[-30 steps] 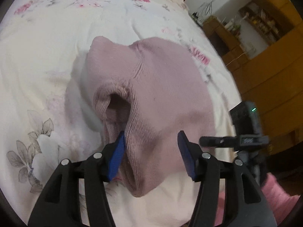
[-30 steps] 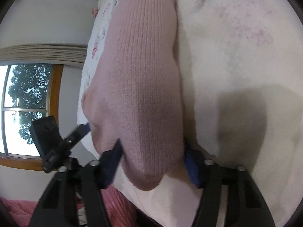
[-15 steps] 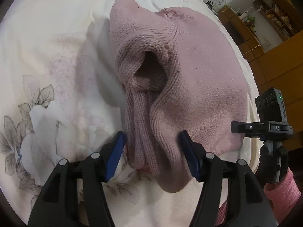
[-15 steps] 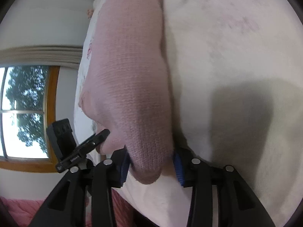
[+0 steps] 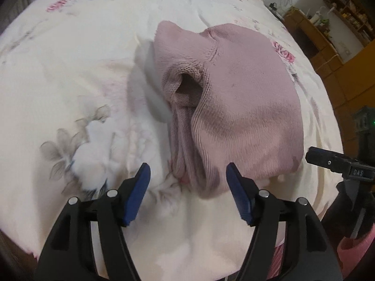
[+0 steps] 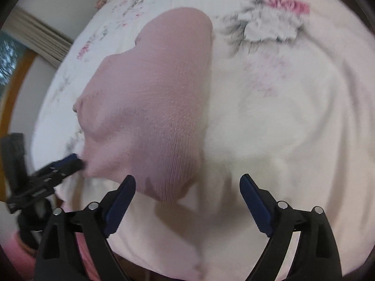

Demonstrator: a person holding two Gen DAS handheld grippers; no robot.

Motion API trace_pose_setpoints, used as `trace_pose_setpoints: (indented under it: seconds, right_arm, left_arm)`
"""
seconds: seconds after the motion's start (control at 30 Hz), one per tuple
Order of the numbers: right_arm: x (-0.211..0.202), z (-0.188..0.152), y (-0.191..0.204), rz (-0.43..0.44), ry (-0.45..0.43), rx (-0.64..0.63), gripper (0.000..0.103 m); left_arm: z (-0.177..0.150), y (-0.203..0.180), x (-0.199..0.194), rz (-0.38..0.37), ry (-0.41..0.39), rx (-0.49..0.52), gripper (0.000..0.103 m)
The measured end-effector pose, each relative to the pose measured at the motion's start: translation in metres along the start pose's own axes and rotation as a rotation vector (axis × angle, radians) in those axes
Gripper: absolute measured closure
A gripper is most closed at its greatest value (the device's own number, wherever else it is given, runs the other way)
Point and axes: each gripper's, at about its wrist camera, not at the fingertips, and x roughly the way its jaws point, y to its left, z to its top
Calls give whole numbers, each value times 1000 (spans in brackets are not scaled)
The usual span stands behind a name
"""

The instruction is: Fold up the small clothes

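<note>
A small pink knitted garment [image 5: 236, 107] lies folded on the floral bedspread [image 5: 70, 70], a sleeve opening gaping on its left side. My left gripper [image 5: 187, 182] stands open just short of the garment's near edge, nothing between its blue pads. In the right wrist view the same pink garment [image 6: 152, 117] lies ahead and to the left. My right gripper [image 6: 187, 196] is open, its left finger [image 6: 121, 199] beside the garment's near corner, not touching it. The left gripper's blue tip [image 6: 70, 161] shows at the garment's left edge.
The cream bedspread [image 6: 293, 128] with grey and pink flowers stretches wide on all sides. Wooden cabinets [image 5: 339, 53] stand beyond the bed on the right. A window frame and curtain [image 6: 35, 39] show at the left. The bed's near edge lies just below both grippers.
Both grippers have opened and let go of the pink garment, then drawn back a little. The garment now rests flat on the bedspread.
</note>
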Motion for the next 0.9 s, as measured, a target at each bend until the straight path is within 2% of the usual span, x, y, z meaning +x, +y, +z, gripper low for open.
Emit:
trace_pose_setpoints:
  seconds: [0.07, 0.23, 0.37, 0.43, 0.57, 0.9]
  right_arm:
    - [-4, -10, -7, -48, -9, -20, 11]
    - [-13, -25, 5, -98, -18, -32, 9]
    - [-22, -32, 16, -107, -31, -25, 8]
    - [-28, -36, 20, -144, -39, -27, 5]
    - [-34, -44, 28, -157, -49, -29, 4]
    - [-58, -69, 40, -236, -87, -10, 4]
  left_arm:
    - [-5, -2, -9, 19, -8, -7, 31]
    - [-14, -8, -27, 42, -21, -21, 28]
    - [-22, -17, -41, 72, -36, -12, 25]
    - [-27, -20, -47, 77, -37, -11, 24]
    - [-34, -27, -57, 120, -46, -2, 17]
    - [-57, -37, -82, 171, -69, 7, 16]
